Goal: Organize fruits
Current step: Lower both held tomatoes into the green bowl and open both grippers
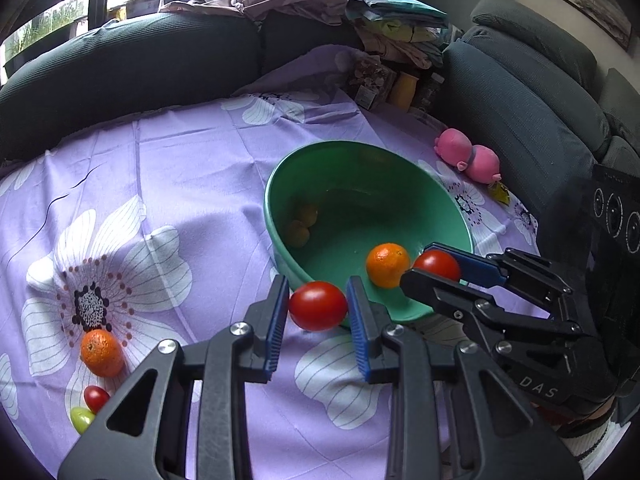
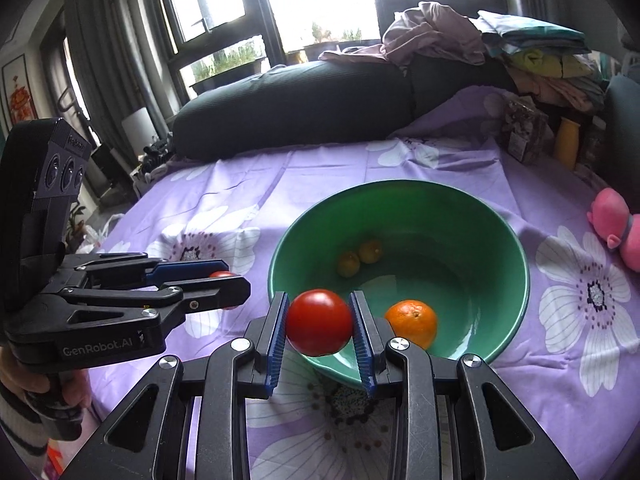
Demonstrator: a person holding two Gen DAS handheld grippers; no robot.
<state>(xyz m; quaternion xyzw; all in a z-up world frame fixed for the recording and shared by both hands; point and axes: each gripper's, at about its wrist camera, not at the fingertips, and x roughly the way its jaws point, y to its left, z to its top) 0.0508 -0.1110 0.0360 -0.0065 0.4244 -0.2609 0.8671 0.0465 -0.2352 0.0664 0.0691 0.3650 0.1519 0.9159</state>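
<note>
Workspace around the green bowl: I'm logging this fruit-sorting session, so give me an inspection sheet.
Surface: purple flowered cloth, wrinkled.
Job's things: green bowl holds an orange and two small yellowish fruits; on the cloth lie another orange, a small tomato and a green fruit.
Clutter: pink plush toy, yellow bottle, piled clothes.
Grippers: left gripper shut on a red tomato; right gripper shut on a second tomato at the bowl's near rim.
Cables: nothing seen.
Surroundings: dark sofa, windows.
</note>
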